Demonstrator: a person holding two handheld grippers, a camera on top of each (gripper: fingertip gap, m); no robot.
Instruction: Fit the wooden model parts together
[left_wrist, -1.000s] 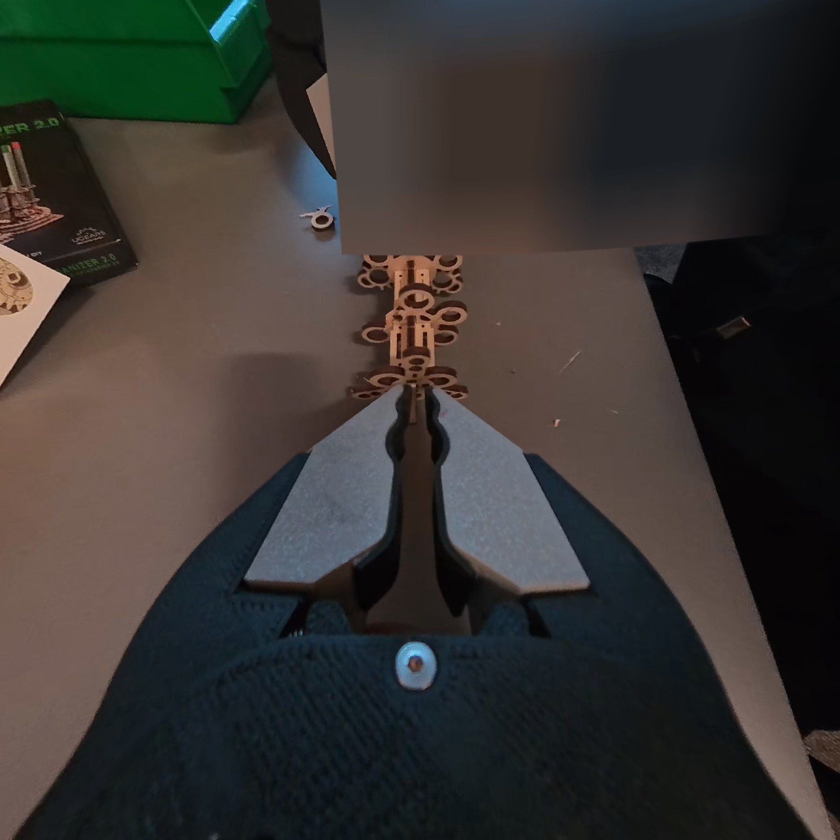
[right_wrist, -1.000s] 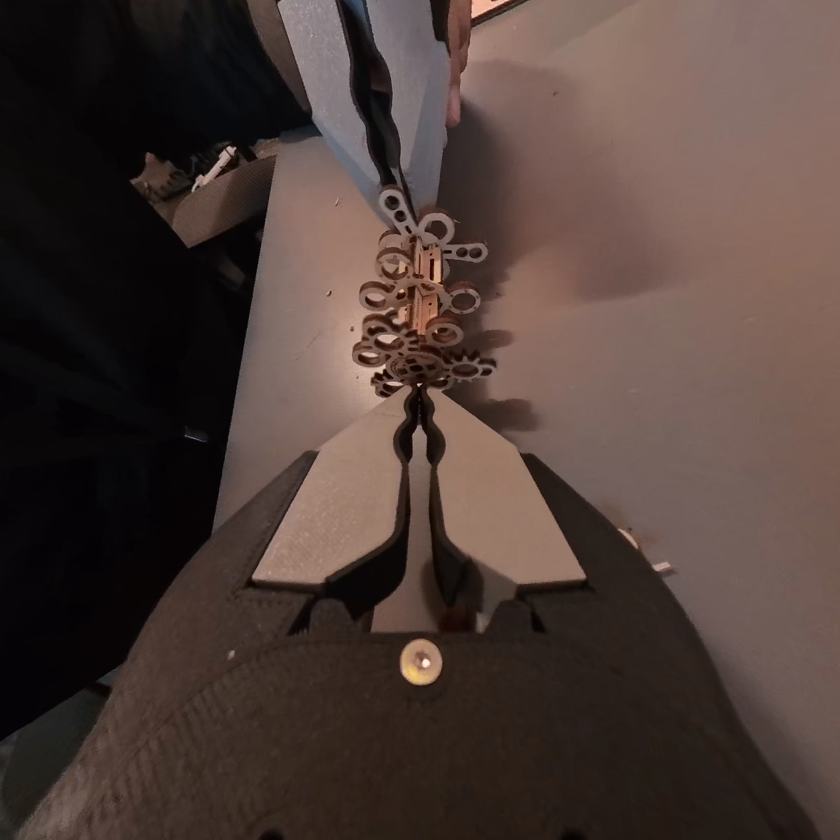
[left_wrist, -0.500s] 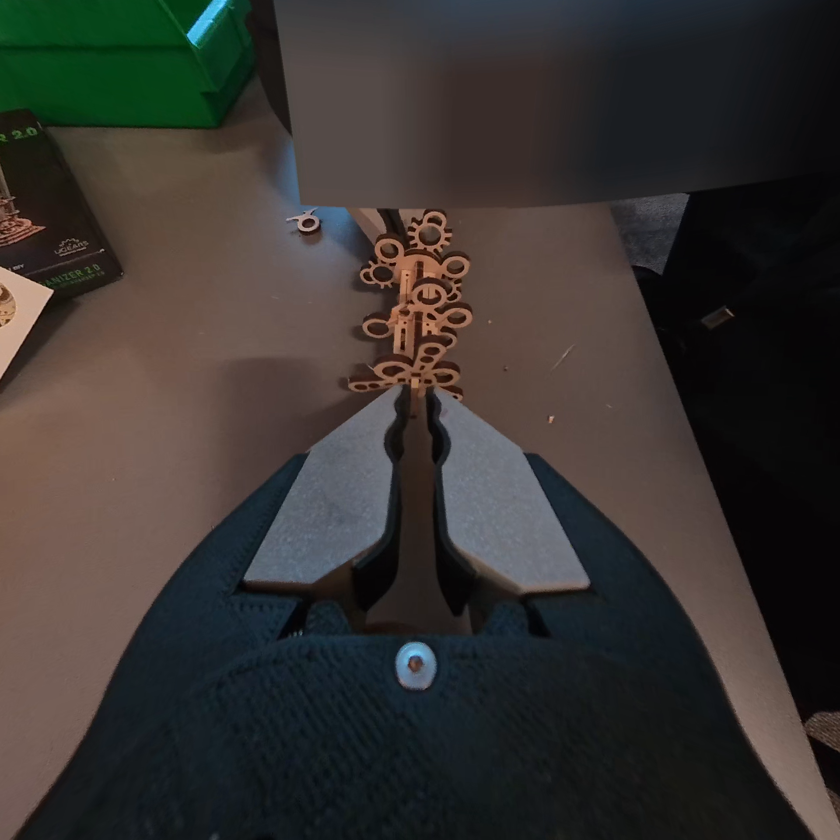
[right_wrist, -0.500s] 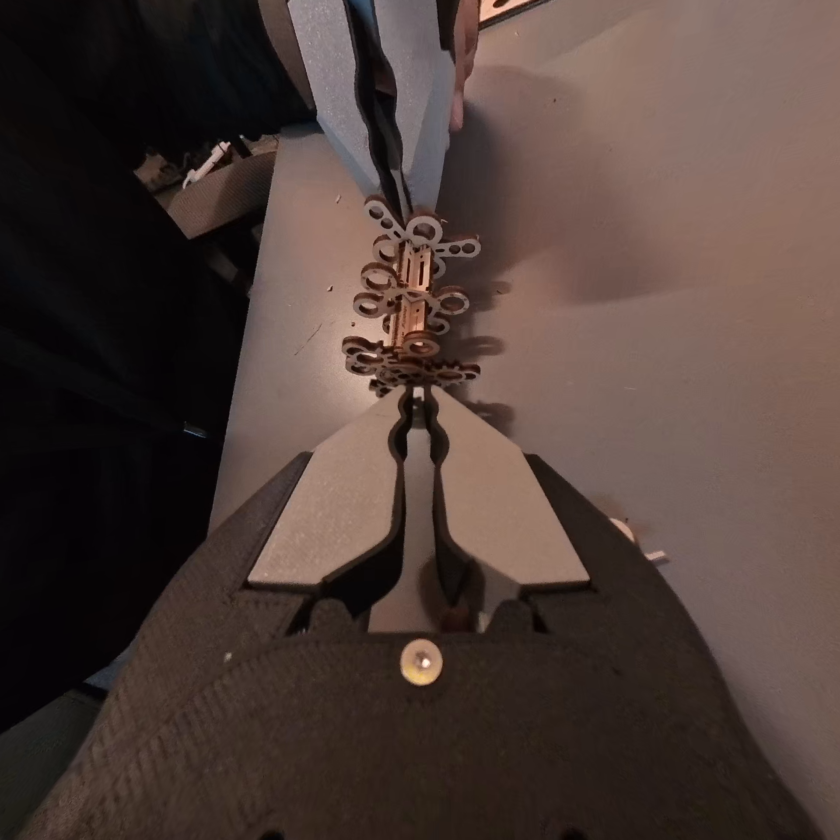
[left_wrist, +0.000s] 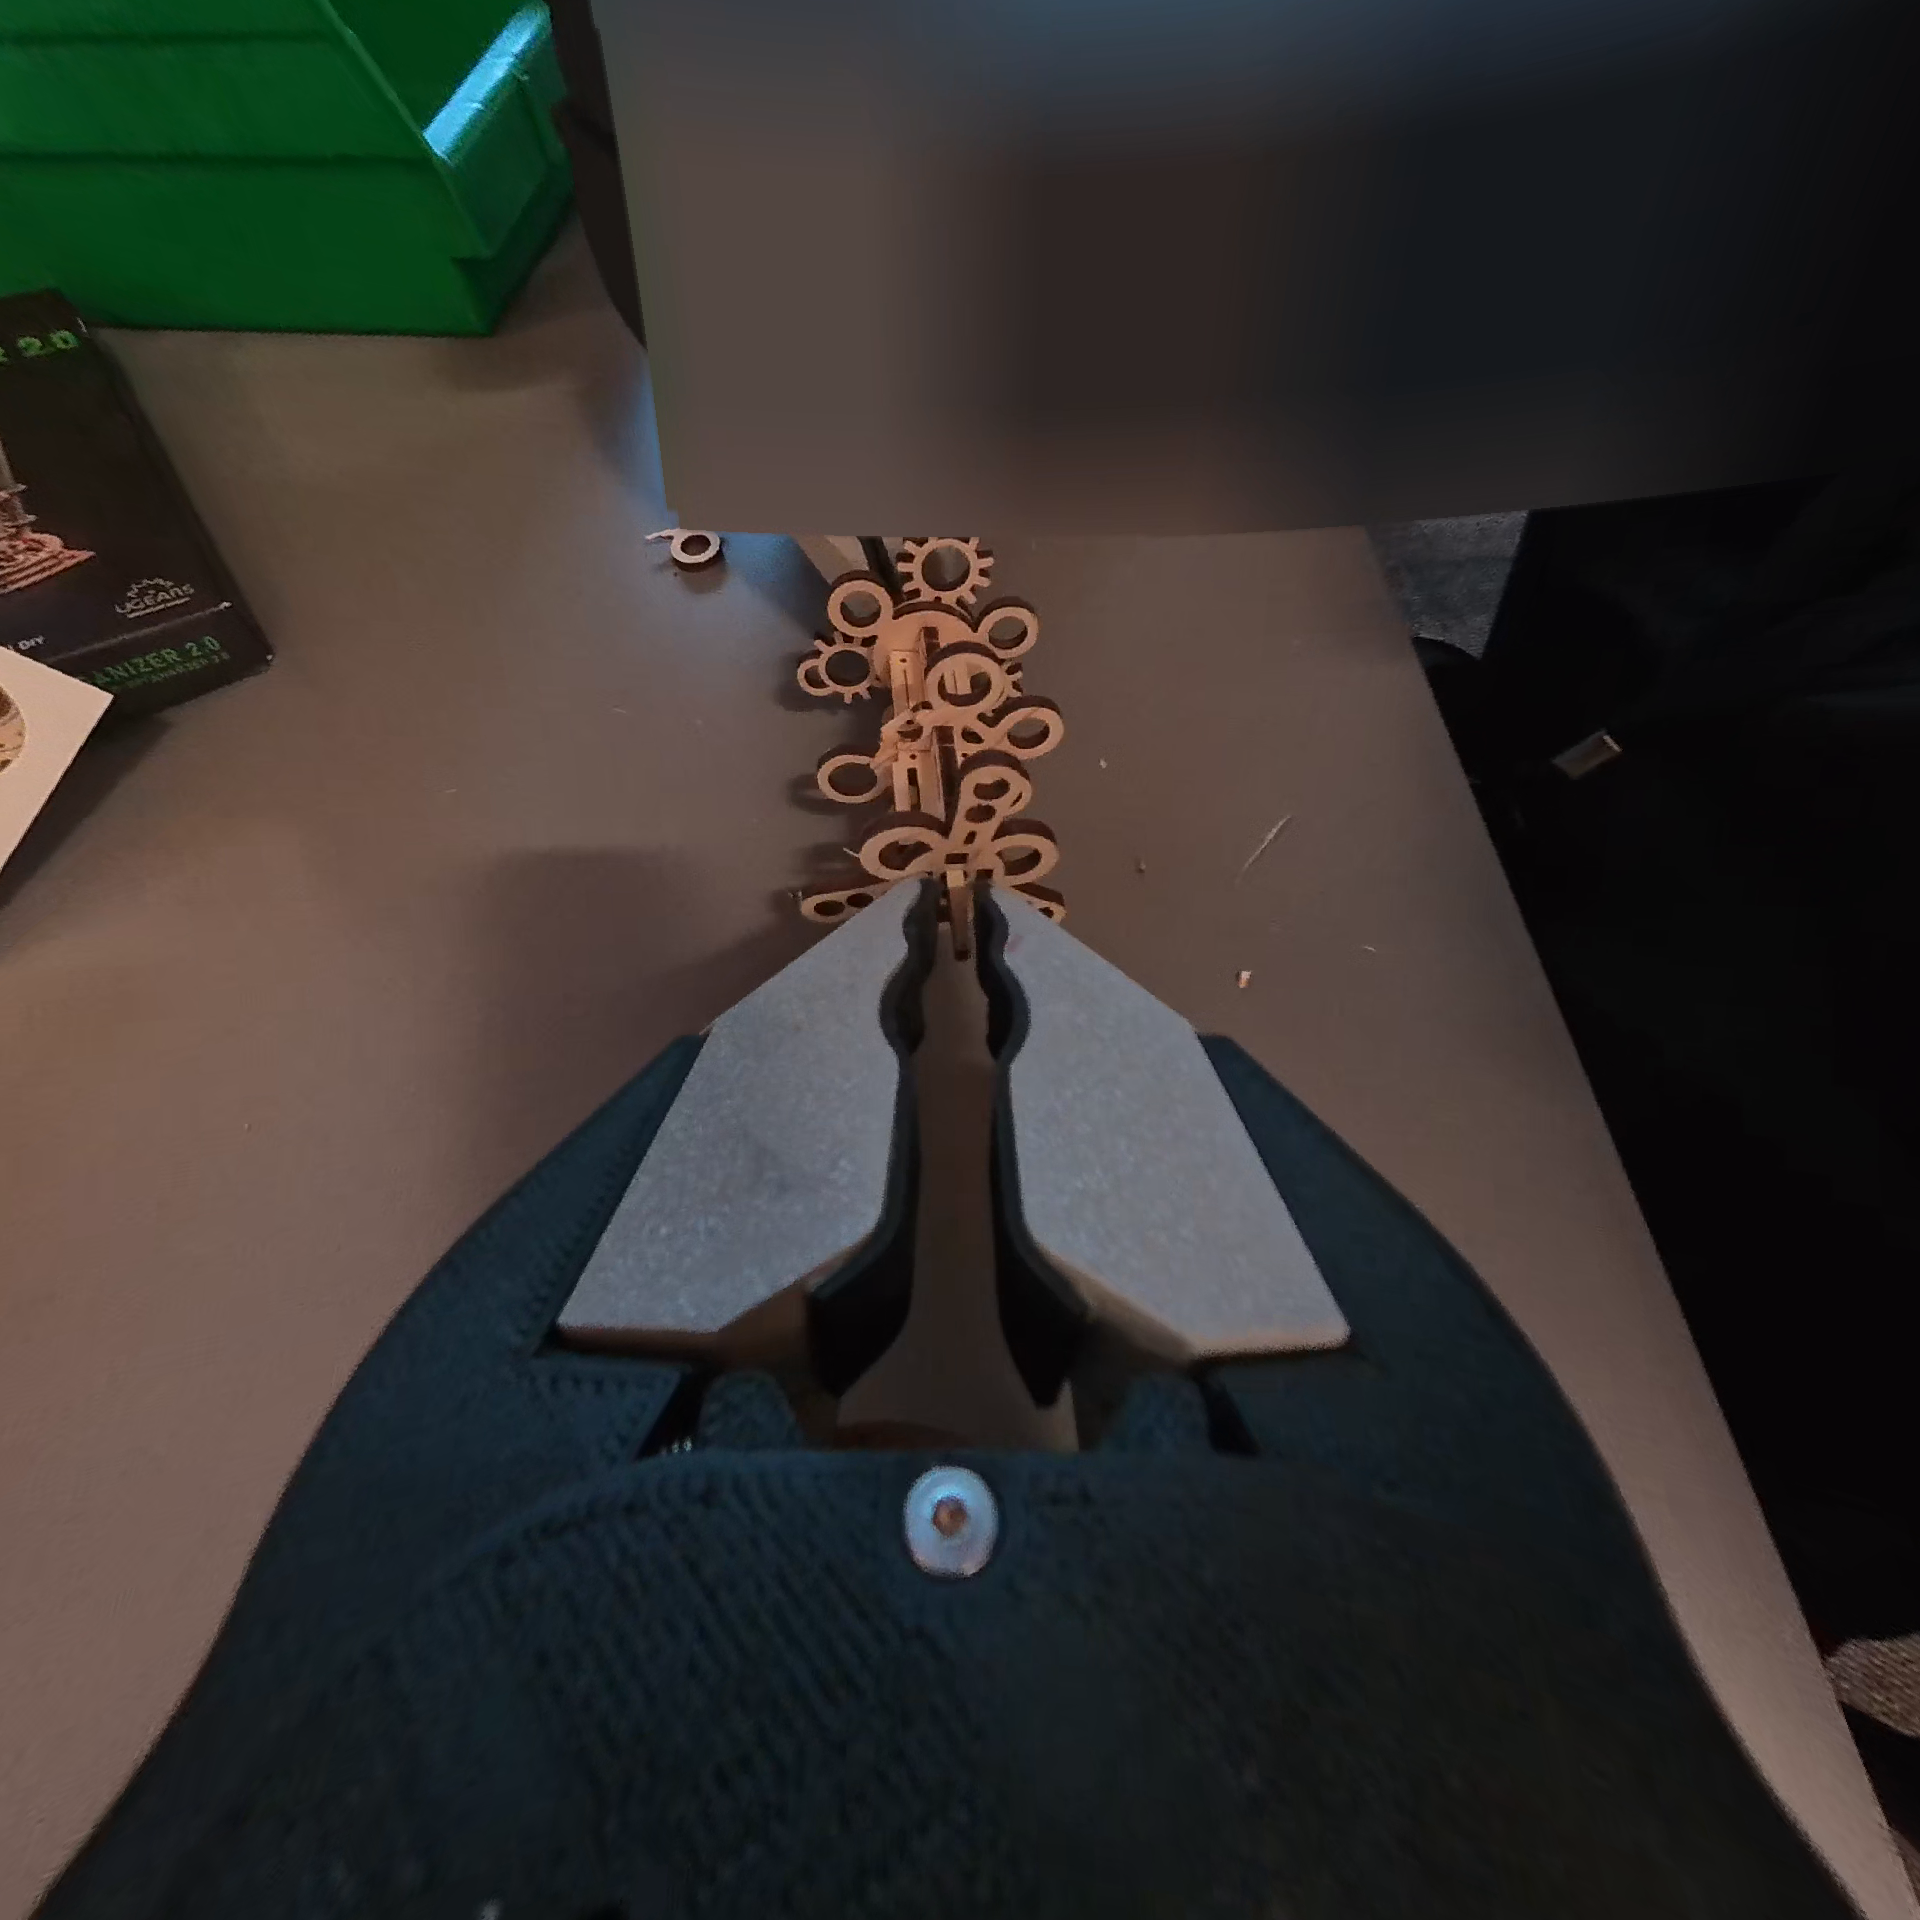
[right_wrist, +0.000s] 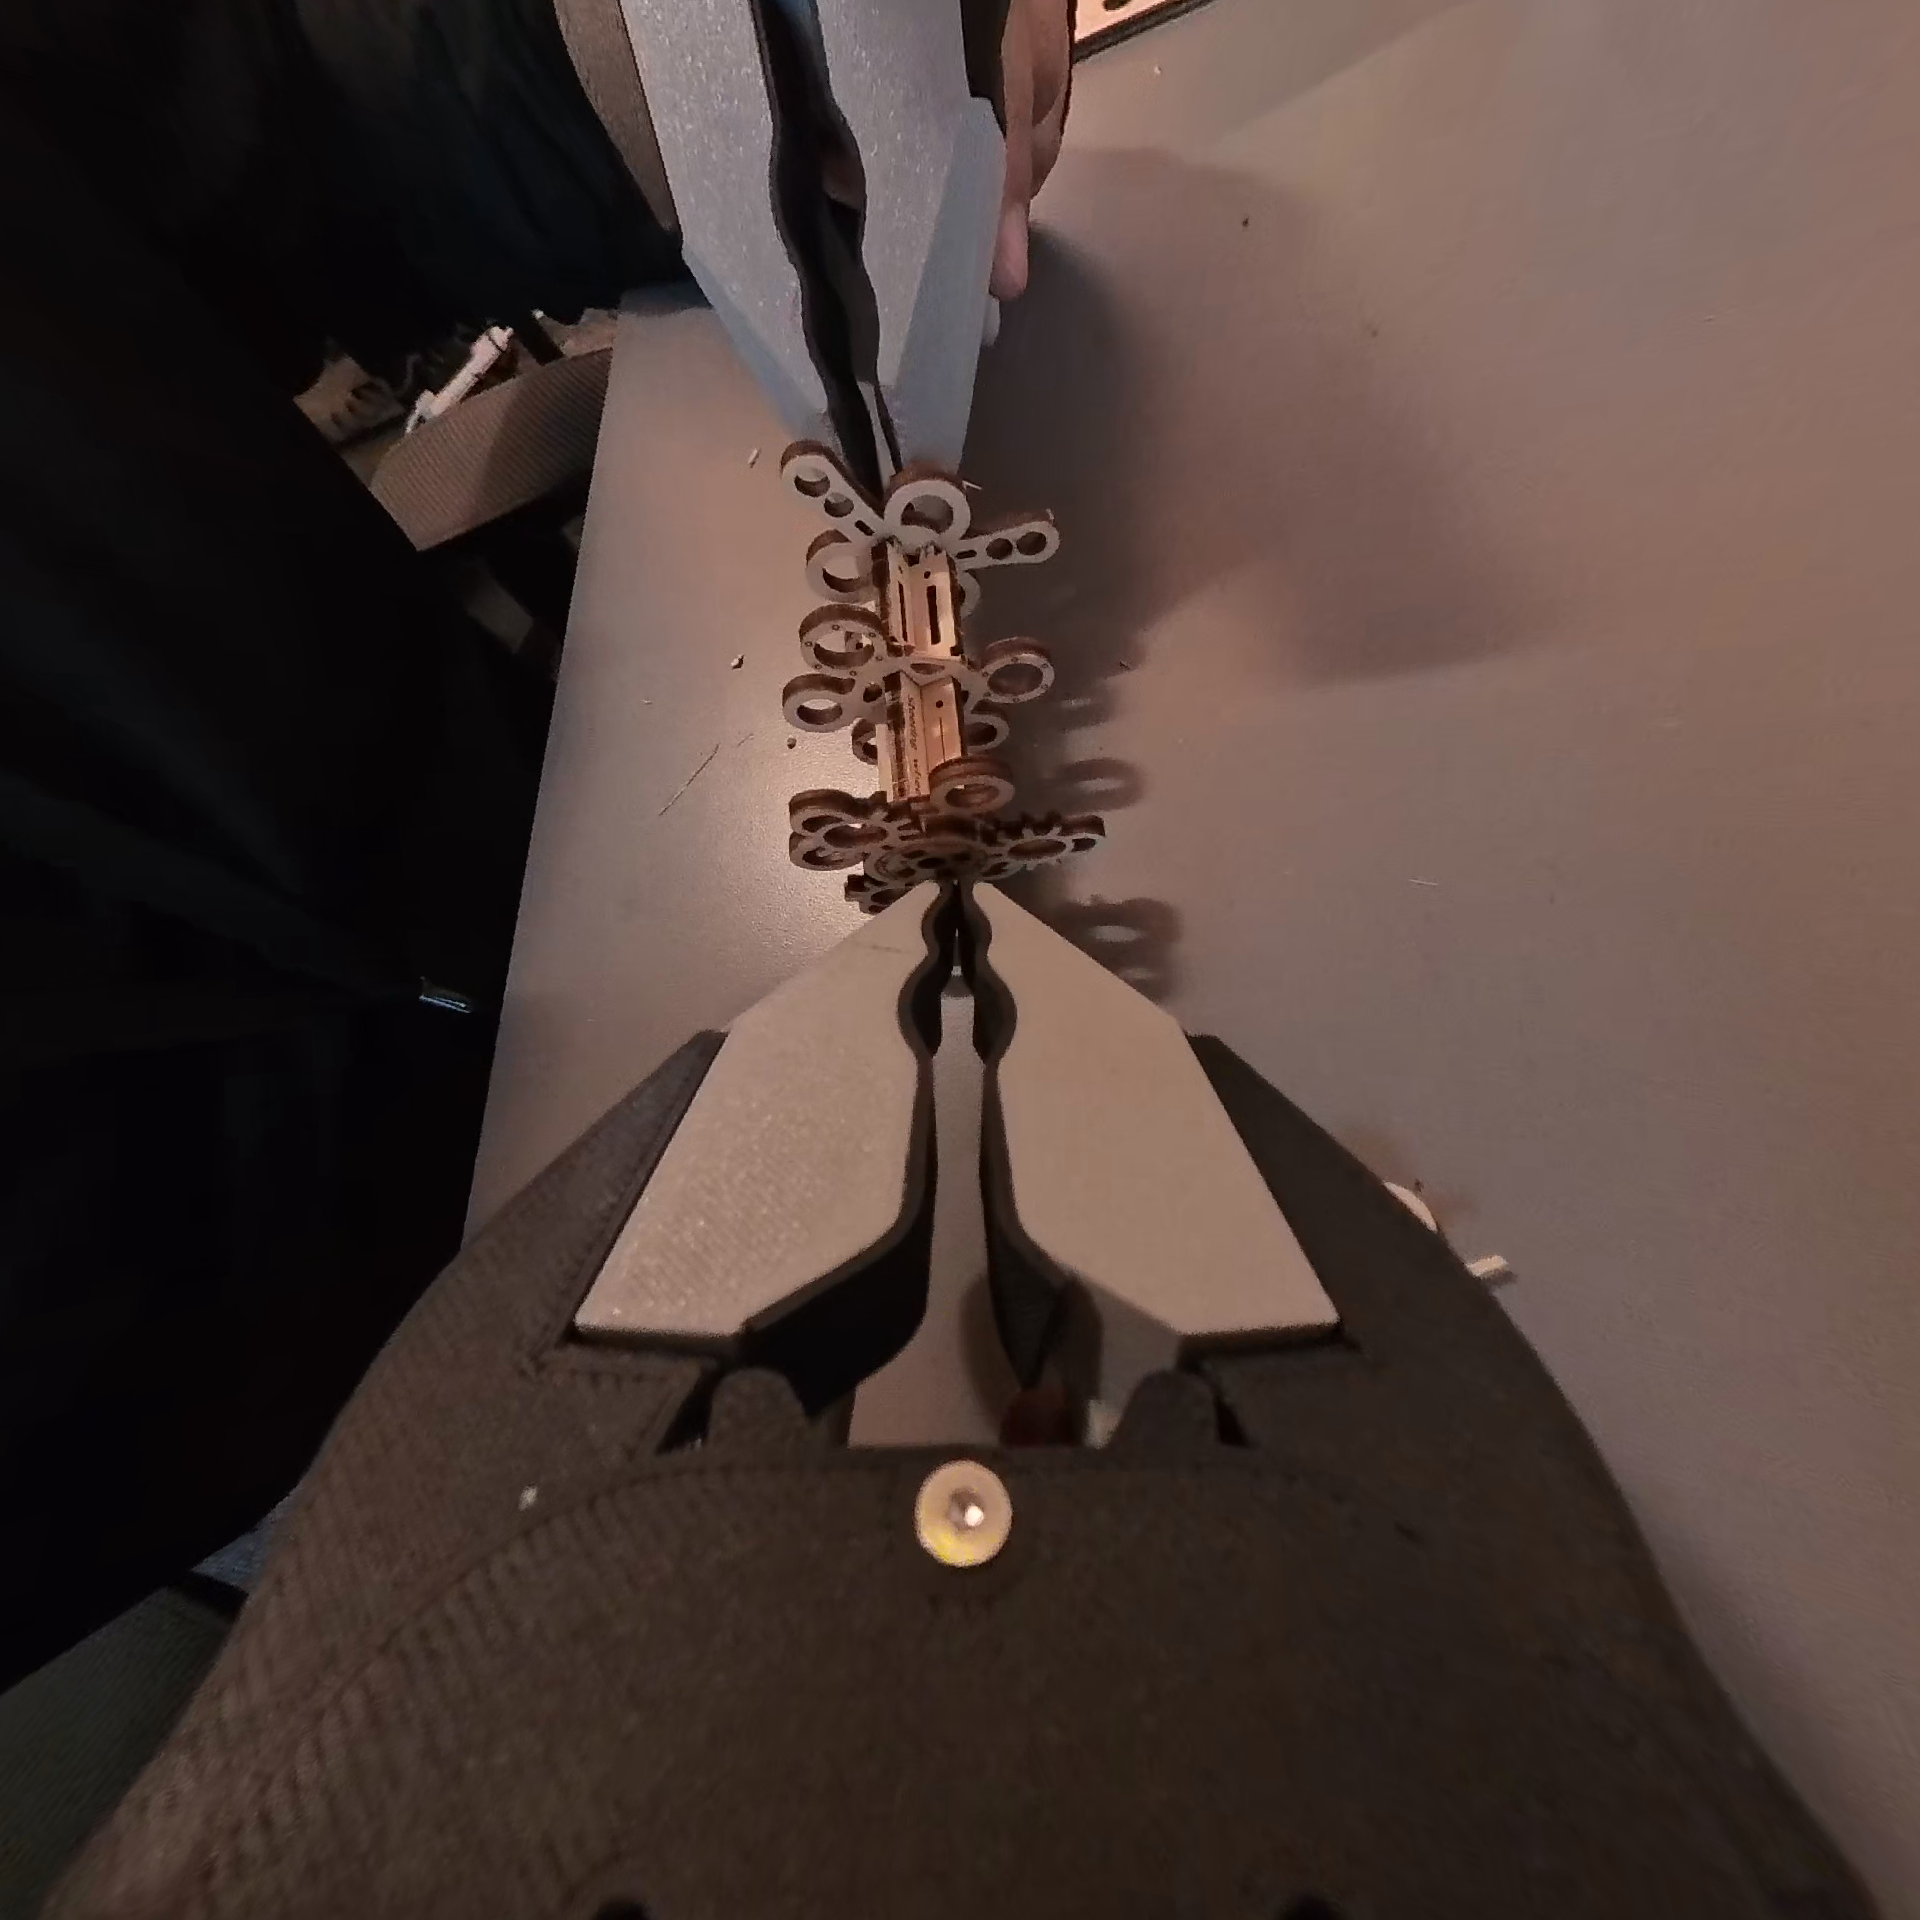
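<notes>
Left wrist view, both grippers' fingers (left_wrist: 831, 1039) clenched on wooden model (left_wrist: 935, 748) ends, apparently above table (left_wrist: 416, 935).

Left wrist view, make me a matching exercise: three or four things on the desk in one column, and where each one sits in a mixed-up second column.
Things:
1. green bin
2. dark box
3. wooden model
4. small loose ring piece

Places:
A. between the two grippers
B. far left corner
C. left edge, nearer than the bin
D. alone on the desk, left of the model's far end

Pairs: 1-B, 2-C, 3-A, 4-D
</notes>
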